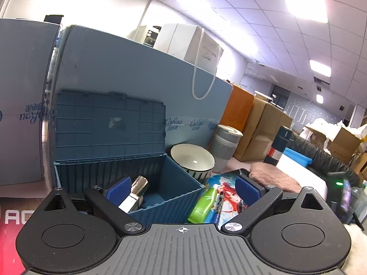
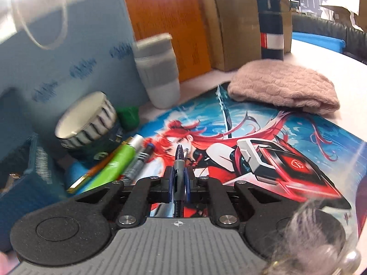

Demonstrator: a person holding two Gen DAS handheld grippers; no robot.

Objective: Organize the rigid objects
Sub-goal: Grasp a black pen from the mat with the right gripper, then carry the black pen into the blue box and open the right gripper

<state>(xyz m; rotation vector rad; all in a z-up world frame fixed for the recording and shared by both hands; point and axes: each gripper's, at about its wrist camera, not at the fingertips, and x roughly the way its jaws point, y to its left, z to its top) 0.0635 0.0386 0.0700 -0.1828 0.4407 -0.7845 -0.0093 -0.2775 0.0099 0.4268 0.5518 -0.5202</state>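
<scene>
One metal piece lay in the box; tube, marker and bowl remained outside. The right gripper was clamped on a pen, the left gripper wide open, empty

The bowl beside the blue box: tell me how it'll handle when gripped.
The bowl looks glazed, so its rim is probably slippery between pads. It seems ceramic: likely heavy for its size and breakable. It already leans, so a nudge could rock it.

A ribbed, matt blue plastic storage box holds a shiny metal piece. Beside the box sit a glossy glazed ceramic bowl, a smooth green plastic tube and a printed, smooth desk mat. Beyond the box lie a fuzzy pink knitted cloth and matt brown cardboard cartons.
</scene>
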